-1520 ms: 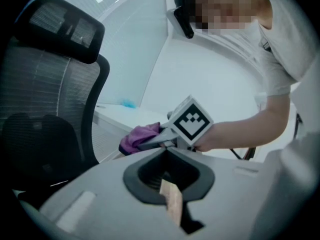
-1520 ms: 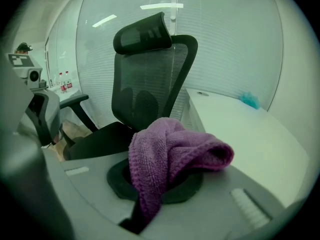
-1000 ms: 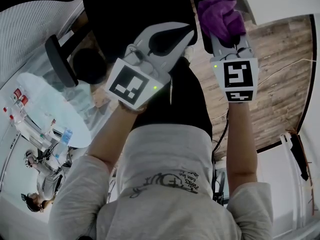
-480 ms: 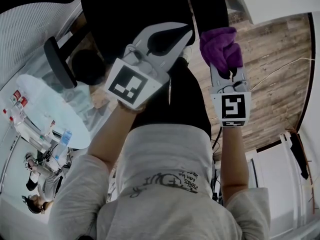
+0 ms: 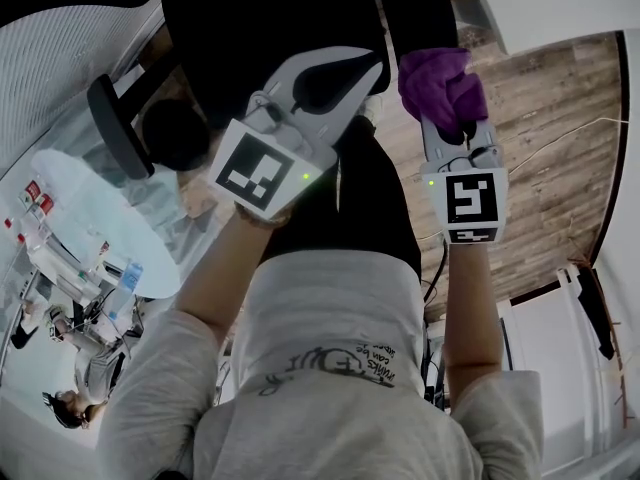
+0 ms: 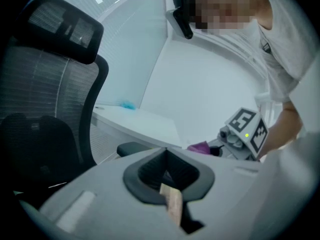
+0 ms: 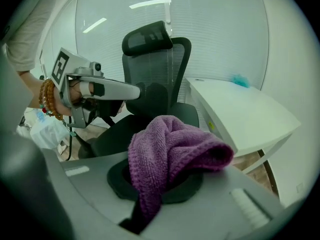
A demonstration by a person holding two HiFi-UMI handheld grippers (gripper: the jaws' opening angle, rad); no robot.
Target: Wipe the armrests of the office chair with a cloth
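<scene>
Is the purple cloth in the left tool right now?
No, the purple cloth is bunched between the jaws of the right tool, as the right gripper view shows.

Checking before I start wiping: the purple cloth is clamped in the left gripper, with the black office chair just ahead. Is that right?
Not quite. The purple cloth is clamped in the right gripper, not the left gripper. The right gripper view shows it bunched between that gripper's fingers. The black office chair is indeed just ahead.
</scene>
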